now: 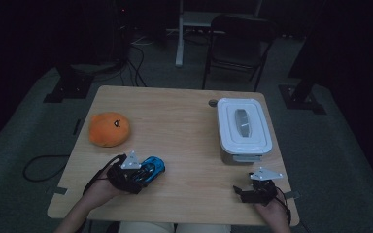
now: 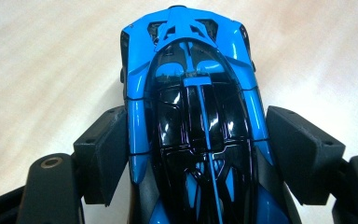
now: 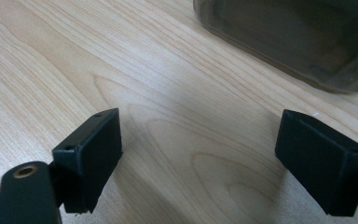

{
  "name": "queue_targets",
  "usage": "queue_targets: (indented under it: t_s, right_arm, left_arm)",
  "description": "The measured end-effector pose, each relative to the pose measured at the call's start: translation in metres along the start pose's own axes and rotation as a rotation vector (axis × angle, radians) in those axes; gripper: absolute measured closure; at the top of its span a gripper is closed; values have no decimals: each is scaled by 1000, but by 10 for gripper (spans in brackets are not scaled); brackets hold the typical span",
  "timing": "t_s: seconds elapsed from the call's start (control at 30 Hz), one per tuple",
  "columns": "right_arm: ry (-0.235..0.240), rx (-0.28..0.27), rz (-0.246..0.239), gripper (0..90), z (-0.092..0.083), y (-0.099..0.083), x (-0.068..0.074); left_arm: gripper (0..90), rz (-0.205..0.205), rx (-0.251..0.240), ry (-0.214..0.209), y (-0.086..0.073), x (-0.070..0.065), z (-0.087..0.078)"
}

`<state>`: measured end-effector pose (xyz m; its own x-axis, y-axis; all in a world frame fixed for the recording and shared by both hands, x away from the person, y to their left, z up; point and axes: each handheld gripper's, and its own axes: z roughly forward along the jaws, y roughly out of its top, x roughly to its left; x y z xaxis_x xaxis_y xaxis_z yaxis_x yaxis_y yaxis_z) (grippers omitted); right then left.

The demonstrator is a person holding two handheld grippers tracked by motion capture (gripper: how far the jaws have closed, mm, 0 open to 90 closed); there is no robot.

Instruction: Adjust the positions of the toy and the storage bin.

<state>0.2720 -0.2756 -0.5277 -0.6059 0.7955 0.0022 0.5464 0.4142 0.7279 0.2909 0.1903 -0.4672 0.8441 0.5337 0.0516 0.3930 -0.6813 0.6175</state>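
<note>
- Dark room around a light wood table (image 1: 184,126); a folding chair and stand legs sit behind it, cables on the grey floor.
- High view: left hand (image 1: 99,187) comes in from the bottom left, forearm angled up and to the right, wrist low over the table. Left tongs (image 1: 143,174) point right and slightly away from the person, grey plate on top.
- High view: blue toy car (image 1: 153,167) sits at the tip of the left tongs, near the front left of the table, nose pointing away from the hand.
- High view: orange plush (image 1: 109,129) lies just beyond the left hand, apart from the car. White lidded box (image 1: 243,128) stands on the right half of the table, with a small dark round thing (image 1: 212,102) by its far left corner.
- High view: right hand (image 1: 272,208) rests at the front right edge. Right tongs (image 1: 243,193) point left, level with the table, in front of the box and apart from it.
- Left gripper view: car (image 2: 193,116) lies lengthwise between the jaws, blue body with black glossy canopy. Both pads sit against its flanks, so the left tongs grip the car. Wood surface underneath.
- Right gripper view: jaws spread wide with bare wood between them, so the right tongs are open. Lower wall of the box (image 3: 298,37) crosses the top right, well ahead of the pads.
</note>
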Motion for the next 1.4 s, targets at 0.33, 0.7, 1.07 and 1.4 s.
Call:
queue_targets:
  t_s: [0.33, 0.7, 1.07, 1.4]
  right_arm:
    - [-2, 0, 3, 142, 0, 0, 0]
    - [-3, 0, 3, 142, 0, 0, 0]
    - [-3, 0, 3, 141, 0, 0, 0]
    - [-2, 0, 3, 142, 0, 0, 0]
  left_arm:
    - [258, 51, 21, -96, -20, -10, 5]
    - [249, 49, 18, -180, -31, -6, 22]
    - [216, 28, 37, -156, -23, -7, 12]
    - [235, -49, -38, -8, -34, 22, -21]
